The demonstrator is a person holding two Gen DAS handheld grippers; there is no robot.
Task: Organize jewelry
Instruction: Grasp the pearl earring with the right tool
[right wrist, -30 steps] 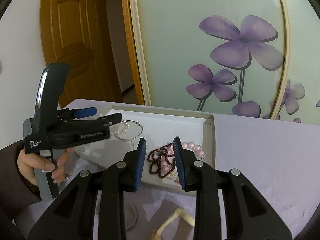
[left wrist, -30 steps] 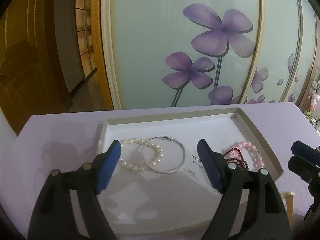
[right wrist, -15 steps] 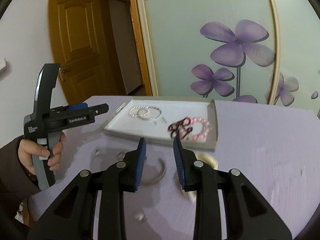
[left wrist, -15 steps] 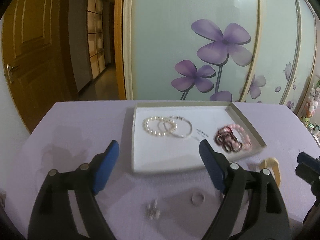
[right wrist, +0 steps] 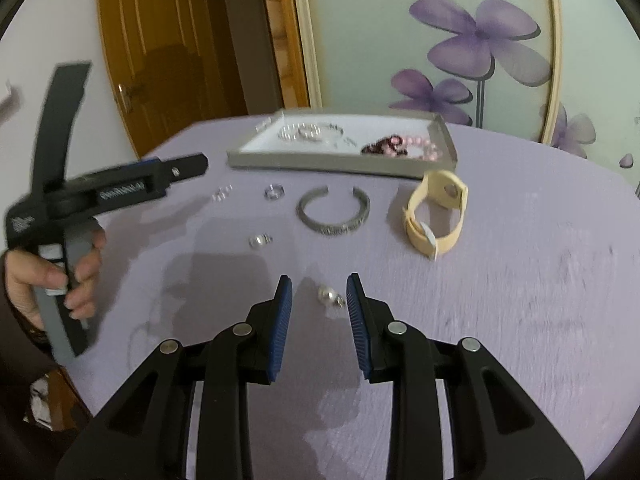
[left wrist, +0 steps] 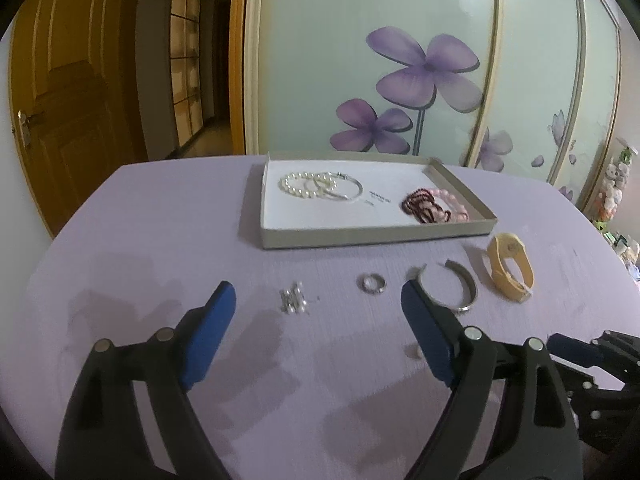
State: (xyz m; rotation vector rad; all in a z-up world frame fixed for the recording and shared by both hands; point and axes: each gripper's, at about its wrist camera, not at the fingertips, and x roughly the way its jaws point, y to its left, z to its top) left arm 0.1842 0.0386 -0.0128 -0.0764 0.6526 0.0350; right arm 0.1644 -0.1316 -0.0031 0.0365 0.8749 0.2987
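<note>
A grey tray at the far side of the lilac table holds a pearl bracelet, a silver bangle and red and pink bead bracelets. Loose in front of it lie small earrings, a ring, an open silver cuff and a beige watch. My left gripper hovers above the table, jaws opening and holding nothing. My right gripper is open, and a pearl earring lies on the table just beyond its tips. A second pearl stud lies further left.
A person's hand holds the left gripper at the left of the right wrist view. Sliding doors with purple flowers stand behind the table, a wooden door to the left. The table's round edge curves near the tray.
Both grippers have drawn back from over the tray toward the near side of the table. The loose ring, cuff, watch and earrings have come into view. The left jaws stand slightly wider.
</note>
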